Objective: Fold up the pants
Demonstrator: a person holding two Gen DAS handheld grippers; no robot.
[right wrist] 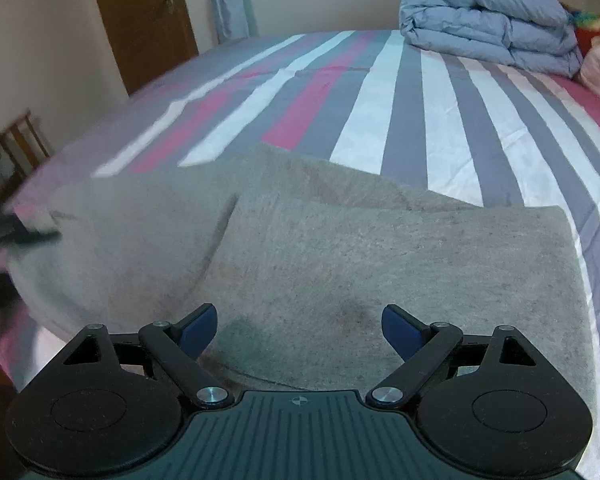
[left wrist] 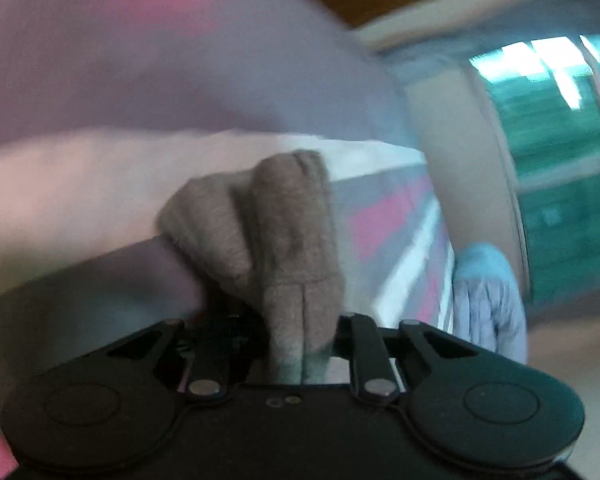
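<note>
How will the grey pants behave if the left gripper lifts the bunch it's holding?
Likely floppy: the pants already sag in soft creases on the bed. The fleecy nap probably resists slipping, judging by the bunch pinched in the left gripper. The free end would likely drag; the right gripper is open.

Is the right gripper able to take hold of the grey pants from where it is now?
Probably yes. The right gripper is open and sits just above the grey pants on the striped bed sheet, with nothing between its blue fingers and the cloth. The left gripper already pinches a bunch of the fabric.
</note>
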